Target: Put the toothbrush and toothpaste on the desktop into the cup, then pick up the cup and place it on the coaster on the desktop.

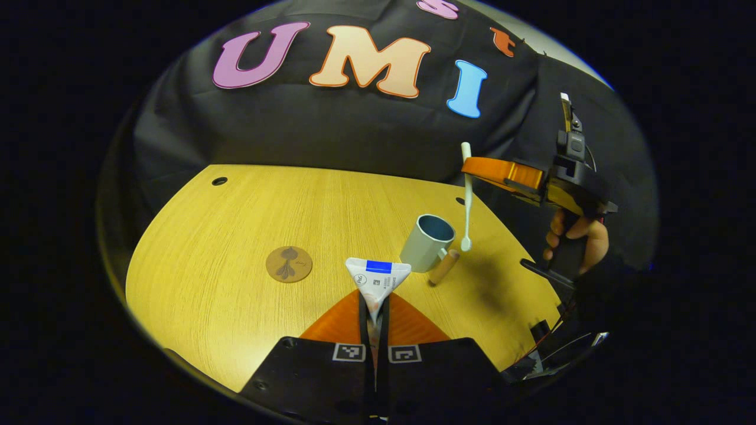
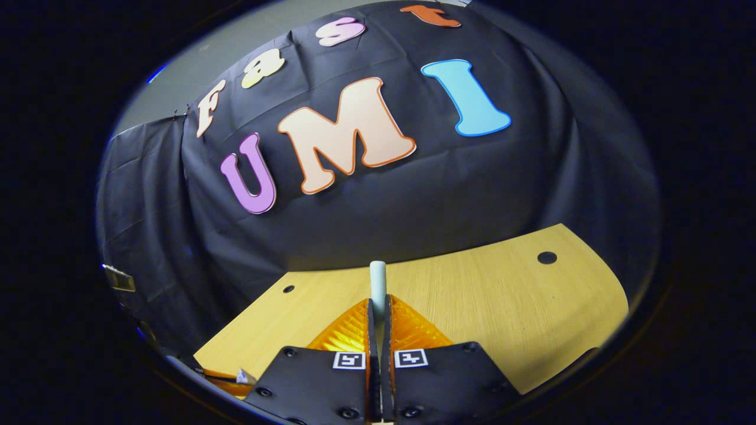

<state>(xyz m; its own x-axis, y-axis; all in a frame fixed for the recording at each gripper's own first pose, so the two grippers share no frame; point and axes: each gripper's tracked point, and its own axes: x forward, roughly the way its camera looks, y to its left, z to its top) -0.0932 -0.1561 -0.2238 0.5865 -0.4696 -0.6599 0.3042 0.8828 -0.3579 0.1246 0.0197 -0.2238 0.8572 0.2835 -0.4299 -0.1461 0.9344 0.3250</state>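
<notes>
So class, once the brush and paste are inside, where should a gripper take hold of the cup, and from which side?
Grip the cup by its wall near the rim, one finger inside and one outside, coming down from above. It stands upright with its mouth open. The wooden handle juts low towards the camera, so approach the rim on the side away from it.
</notes>
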